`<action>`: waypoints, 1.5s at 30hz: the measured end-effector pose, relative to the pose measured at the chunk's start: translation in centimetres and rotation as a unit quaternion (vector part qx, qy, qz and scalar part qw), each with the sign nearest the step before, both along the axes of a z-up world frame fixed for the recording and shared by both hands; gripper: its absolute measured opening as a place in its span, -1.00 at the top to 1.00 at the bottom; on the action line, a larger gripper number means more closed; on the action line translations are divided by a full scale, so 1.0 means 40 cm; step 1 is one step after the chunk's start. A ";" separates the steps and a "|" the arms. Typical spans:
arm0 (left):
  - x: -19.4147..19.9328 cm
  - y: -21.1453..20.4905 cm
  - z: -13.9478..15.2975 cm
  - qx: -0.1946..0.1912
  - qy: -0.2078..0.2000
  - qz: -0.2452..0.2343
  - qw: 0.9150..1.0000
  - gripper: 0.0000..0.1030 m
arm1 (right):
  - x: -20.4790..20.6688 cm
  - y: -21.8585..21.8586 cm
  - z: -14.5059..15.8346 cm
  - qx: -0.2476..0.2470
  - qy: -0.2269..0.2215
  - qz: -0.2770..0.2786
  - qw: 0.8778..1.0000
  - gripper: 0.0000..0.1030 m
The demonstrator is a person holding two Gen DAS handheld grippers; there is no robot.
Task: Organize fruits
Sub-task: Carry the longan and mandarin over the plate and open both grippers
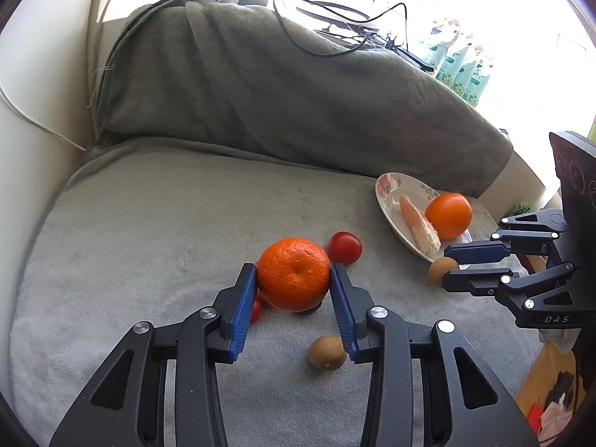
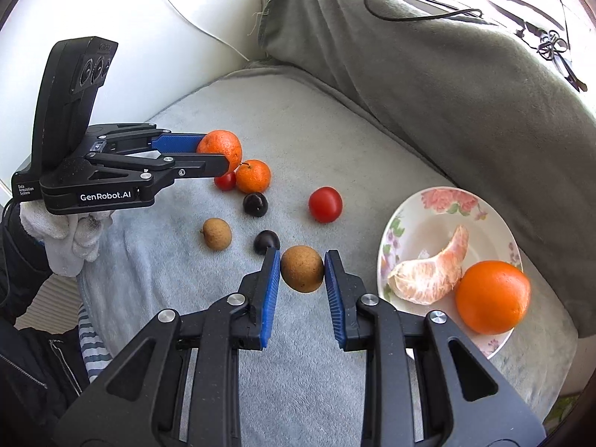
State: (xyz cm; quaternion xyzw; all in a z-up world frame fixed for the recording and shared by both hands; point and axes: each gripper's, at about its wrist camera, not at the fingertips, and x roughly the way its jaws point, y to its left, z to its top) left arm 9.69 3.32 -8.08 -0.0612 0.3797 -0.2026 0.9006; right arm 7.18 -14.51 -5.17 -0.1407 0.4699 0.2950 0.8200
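My left gripper [image 1: 293, 279] is shut on a large mandarin [image 1: 293, 273], lifted above the grey blanket; in the right wrist view the same left gripper [image 2: 219, 156] holds that mandarin [image 2: 220, 147]. My right gripper [image 2: 302, 273] is shut on a round brown fruit [image 2: 302, 268], held above the blanket just left of the flowered plate [image 2: 439, 205]. The plate carries an orange [image 2: 492, 297] and a peeled citrus piece [image 2: 432, 275]. On the blanket lie a small mandarin [image 2: 253, 176], two tomatoes [image 2: 325, 204] [image 2: 225, 181], two dark fruits [image 2: 255, 204] [image 2: 266, 241] and another brown fruit [image 2: 216, 233].
A grey blanket [image 2: 447, 85] is heaped over a bulky thing behind the fruit, with black cables [image 2: 551, 43] on top. A white-gloved hand [image 2: 70, 238] holds the left gripper. White upholstery [image 1: 37, 111] rises at the left. Bottles [image 1: 462, 67] stand at the back right.
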 end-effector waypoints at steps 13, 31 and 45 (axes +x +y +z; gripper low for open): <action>0.034 -0.123 0.033 0.000 -0.014 -0.046 0.999 0.26 | -0.009 -0.142 0.011 0.012 -0.010 -0.063 0.998 0.50; 0.135 -0.284 0.033 0.019 -0.010 -0.095 0.995 0.26 | 0.012 -0.255 -0.031 0.035 -0.004 -0.131 0.991 0.50; 0.182 -0.347 0.020 0.035 0.000 -0.108 0.994 0.26 | 0.040 -0.250 -0.057 0.037 -0.003 -0.148 0.988 0.50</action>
